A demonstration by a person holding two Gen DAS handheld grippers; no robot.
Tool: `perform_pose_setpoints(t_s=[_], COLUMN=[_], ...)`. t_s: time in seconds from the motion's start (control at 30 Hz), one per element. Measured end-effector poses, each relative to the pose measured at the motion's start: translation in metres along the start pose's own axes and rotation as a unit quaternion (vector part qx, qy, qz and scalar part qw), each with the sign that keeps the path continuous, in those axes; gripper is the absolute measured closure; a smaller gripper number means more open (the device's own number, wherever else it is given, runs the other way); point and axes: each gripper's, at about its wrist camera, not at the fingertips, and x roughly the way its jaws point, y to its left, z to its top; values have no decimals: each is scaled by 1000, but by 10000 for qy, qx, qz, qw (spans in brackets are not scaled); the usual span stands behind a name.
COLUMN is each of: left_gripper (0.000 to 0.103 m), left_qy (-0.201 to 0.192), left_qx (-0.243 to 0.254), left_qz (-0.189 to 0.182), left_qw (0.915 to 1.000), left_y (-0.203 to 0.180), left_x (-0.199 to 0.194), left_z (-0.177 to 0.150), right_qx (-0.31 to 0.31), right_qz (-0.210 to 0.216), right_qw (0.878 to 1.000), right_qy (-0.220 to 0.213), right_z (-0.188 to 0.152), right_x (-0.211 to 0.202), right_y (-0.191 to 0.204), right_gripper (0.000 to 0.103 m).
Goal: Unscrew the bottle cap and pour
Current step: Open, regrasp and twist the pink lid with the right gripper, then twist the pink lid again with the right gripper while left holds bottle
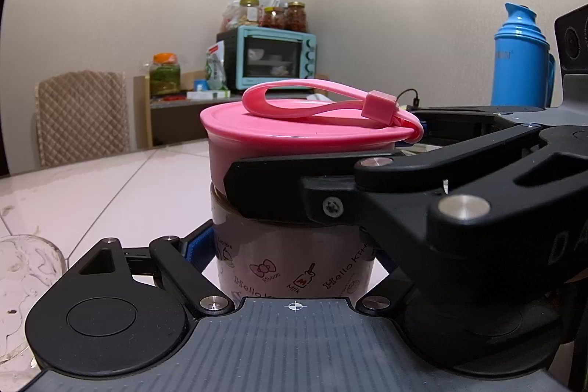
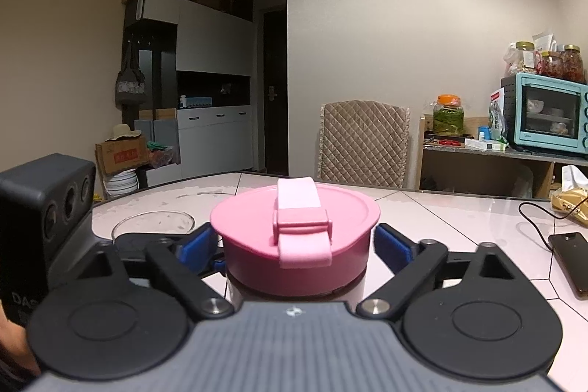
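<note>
The Hello Kitty bottle (image 1: 294, 263) stands upright on the pale tiled table (image 1: 110, 193), its printed body between the fingers of the left gripper (image 1: 290, 256); the left blue pad (image 1: 193, 250) sits against the bottle's side, while the other finger is hidden behind the right gripper's black linkage, so a firm hold looks likely but cannot be confirmed. Higher up, the pink cap (image 2: 294, 230), with its strap loop (image 2: 297, 197) folded across the top, lies between the fingers of the right gripper (image 2: 296, 247). Those blue pads (image 2: 391, 245) stand just off the cap on both sides with a small gap showing, so the jaws are spread and not clamping. A clear glass bowl (image 2: 152, 223) rests beyond the left finger.
</note>
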Motion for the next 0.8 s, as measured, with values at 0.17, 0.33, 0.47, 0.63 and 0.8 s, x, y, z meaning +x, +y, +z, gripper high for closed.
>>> perform_pose_setpoints(t_s=[0.17, 0.33, 0.47, 0.63, 0.8], left_gripper=[13, 13, 13, 13, 13], left_qy=[-1, -1, -2, 0, 0], left_qx=[3, 1, 5, -3, -2], left_qz=[1, -1, 0, 1, -1], left_qw=[10000, 10000, 10000, 10000, 10000], left_y=[0, 1, 1, 5, 4], left_x=[0, 0, 0, 0, 0], left_z=[0, 0, 0, 0, 0], right_qx=[-15, -212, -359, -497, -587], right_qz=[139, 578, 1202, 1945, 2369], right_qw=[9999, 9981, 9920, 9794, 9696], right_qy=[31, 65, 114, 200, 190], right_z=[0, 1, 4, 8, 10], right_x=[-1, -2, 0, 5, 7], right_y=[-3, -15, -37, -59, -71], right_gripper=[17, 18, 18, 18, 18])
